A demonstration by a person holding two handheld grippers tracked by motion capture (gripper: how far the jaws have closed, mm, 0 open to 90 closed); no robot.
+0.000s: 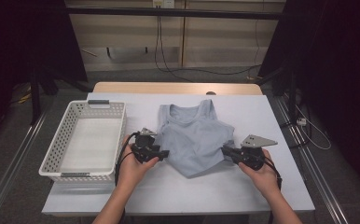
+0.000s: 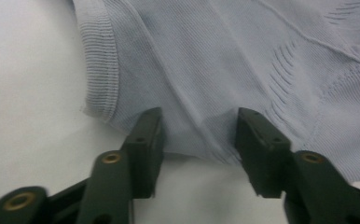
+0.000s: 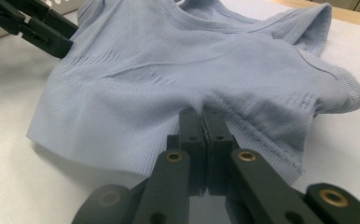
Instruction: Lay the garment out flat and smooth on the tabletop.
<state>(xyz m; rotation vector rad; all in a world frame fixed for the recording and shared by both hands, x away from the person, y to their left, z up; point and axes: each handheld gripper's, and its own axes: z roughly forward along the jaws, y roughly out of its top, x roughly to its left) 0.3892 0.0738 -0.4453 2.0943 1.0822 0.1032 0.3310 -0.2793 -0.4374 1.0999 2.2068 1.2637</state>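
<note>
A pale blue ribbed tank top (image 1: 194, 135) lies crumpled on the white table (image 1: 192, 191). My left gripper (image 1: 165, 153) is at the top's left edge. In the left gripper view its jaws (image 2: 199, 135) stand apart with the hem of the top (image 2: 215, 70) between them, and the pads are not pressing on it. My right gripper (image 1: 225, 150) is at the top's right edge. In the right gripper view it (image 3: 204, 116) is shut on a pinched fold of the top (image 3: 169, 70). The left gripper (image 3: 52, 37) appears at the far side of the cloth.
A white perforated basket (image 1: 57, 140) with nothing in it stands at the table's left, close to my left hand. The table's wooden far edge (image 1: 178, 87) lies beyond the top. Dark stands and cables sit on the floor around the table.
</note>
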